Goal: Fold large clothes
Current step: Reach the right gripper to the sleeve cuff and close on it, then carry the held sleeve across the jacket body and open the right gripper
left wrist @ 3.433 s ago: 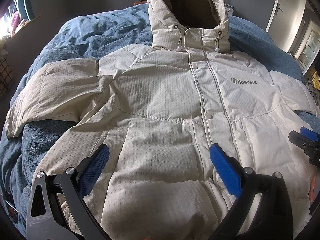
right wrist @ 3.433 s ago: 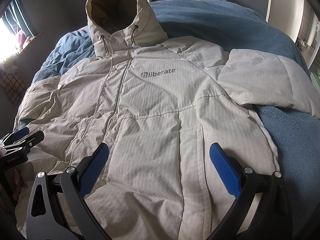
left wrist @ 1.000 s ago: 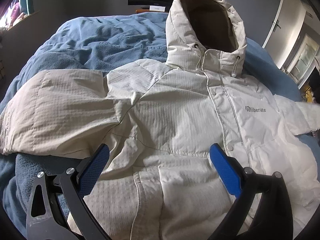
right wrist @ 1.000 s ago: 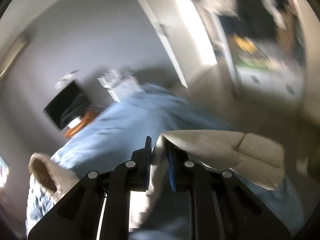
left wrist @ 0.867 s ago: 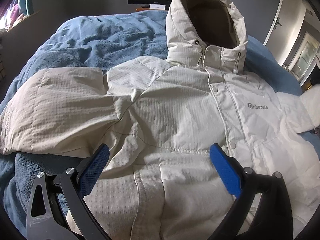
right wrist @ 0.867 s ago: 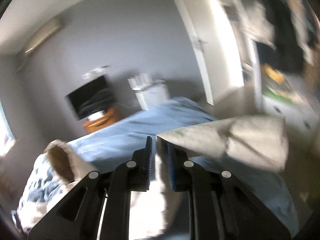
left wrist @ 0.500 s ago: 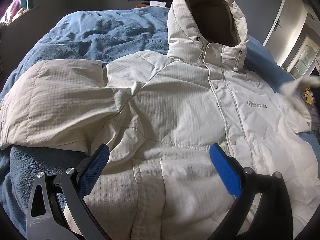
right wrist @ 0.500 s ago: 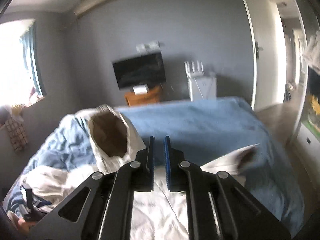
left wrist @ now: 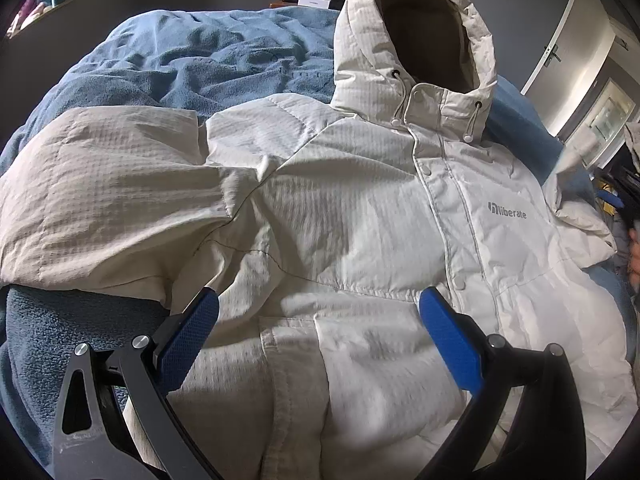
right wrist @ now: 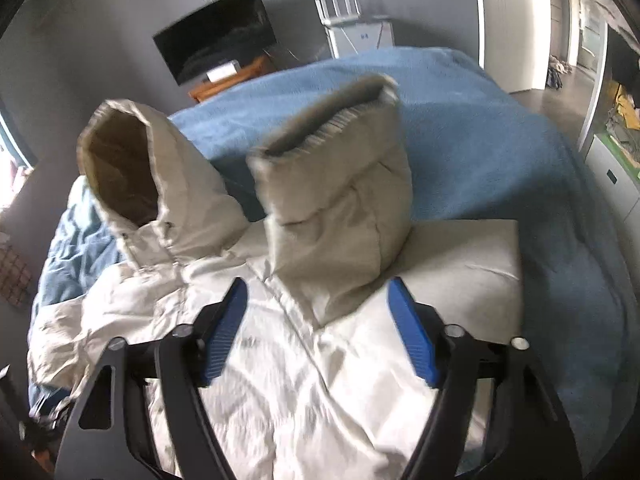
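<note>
A cream hooded puffer jacket (left wrist: 340,216) lies front up on a blue bed (left wrist: 192,64), hood (left wrist: 424,28) at the far end. Its left sleeve (left wrist: 100,196) is spread out flat to the left. My left gripper (left wrist: 316,320) is open and empty, low over the jacket's lower front. In the right wrist view the jacket (right wrist: 304,392) fills the foreground and its right sleeve (right wrist: 340,200) is folded in over the chest, cuff upward, blurred. My right gripper (right wrist: 318,312) is open and empty just before that sleeve.
The blue blanket (right wrist: 500,152) covers the bed to the right of the jacket. A dark TV (right wrist: 216,36) on a wooden stand and a white unit (right wrist: 356,36) stand by the grey back wall. An open door (right wrist: 508,20) is at the right.
My right gripper was shut on the right sleeve and swung it over the jacket. It has now opened and let the sleeve go. The left gripper has barely moved.
</note>
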Motion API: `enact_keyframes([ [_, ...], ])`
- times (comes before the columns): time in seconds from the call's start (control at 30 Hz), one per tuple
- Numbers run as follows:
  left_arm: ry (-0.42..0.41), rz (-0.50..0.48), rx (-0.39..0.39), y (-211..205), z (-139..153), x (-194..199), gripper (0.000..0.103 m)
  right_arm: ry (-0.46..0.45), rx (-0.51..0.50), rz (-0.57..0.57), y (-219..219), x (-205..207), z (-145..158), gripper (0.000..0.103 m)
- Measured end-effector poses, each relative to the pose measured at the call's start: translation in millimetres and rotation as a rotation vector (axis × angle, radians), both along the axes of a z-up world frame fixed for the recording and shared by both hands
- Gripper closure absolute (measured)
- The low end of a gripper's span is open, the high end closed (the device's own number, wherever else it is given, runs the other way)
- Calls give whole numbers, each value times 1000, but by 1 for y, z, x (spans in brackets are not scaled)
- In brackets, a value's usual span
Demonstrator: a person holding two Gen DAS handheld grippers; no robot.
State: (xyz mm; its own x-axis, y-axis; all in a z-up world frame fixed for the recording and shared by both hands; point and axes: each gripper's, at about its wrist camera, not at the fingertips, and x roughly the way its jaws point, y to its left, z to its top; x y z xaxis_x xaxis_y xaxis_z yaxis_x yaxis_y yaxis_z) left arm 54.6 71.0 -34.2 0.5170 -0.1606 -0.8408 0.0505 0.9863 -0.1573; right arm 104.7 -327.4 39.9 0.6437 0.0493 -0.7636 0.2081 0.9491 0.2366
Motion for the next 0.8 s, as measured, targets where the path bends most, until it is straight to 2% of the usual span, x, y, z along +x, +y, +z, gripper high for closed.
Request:
enact_keyframes([
  [0.13,7,2,-4,2,-2,0,7,44,-26,9,9,57,-32,31],
  [0.33,21,2,-24,5,-6,4,7,108,-92,105,44,107,-71,31],
  [0.43,39,4,-45,8,-10,8,7,148,-175,172,69,124,-92,31],
  [0.53,49,5,-63,11,-13,9,7,181,-326,167,80,139,-112,32],
  [0.57,51,5,-64,11,-14,10,7,178,-346,156,79,141,-115,40],
  [0.6,52,4,-64,12,-14,9,7,164,-361,144,75,142,-116,53],
  [0.63,52,3,-63,12,-14,9,7,144,-346,154,70,140,-114,76],
  [0.67,52,2,-63,11,-14,9,7,122,-330,153,68,137,-112,82],
  [0.73,52,1,-65,12,-15,8,7,39,-298,140,59,121,-93,88],
  [0.8,50,-1,-70,12,-14,8,7,-44,-262,134,54,101,-70,89],
])
